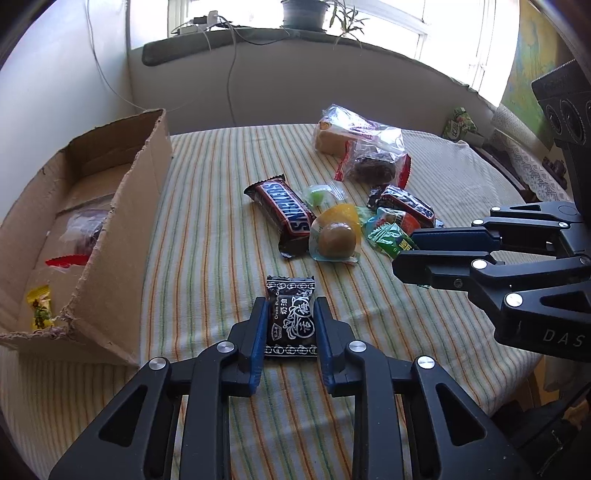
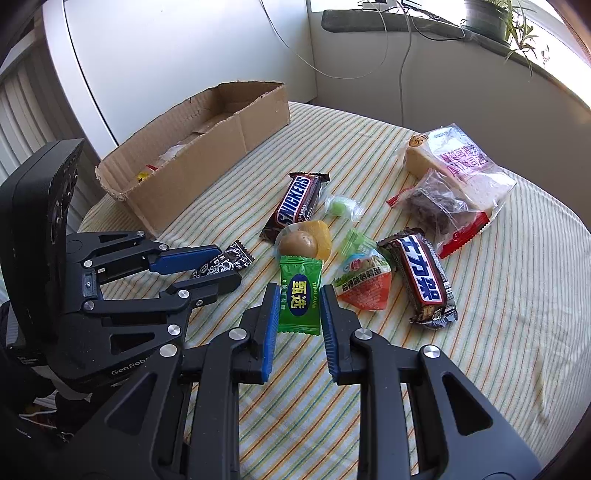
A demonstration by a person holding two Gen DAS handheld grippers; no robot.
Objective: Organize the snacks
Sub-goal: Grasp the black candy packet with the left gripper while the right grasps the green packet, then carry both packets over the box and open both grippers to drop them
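Both-handed: left tool (image 1: pixel 290 310) clamps black plum candy (image 1: pixel 291 317), right tool (image 2: pixel 298 299) clamps green candy (image 2: pixel 300 295), presumably bound for cardboard box (image 1: pixel 122 206).

Bright daylight comes in through the window (image 1: pixel 306 14) at the back, and the glass is washed out white. The striped counter (image 1: pixel 221 206) is well lit with soft shadows. Both pictures are sharp in the middle. Edges bend round, and the corners go dark.
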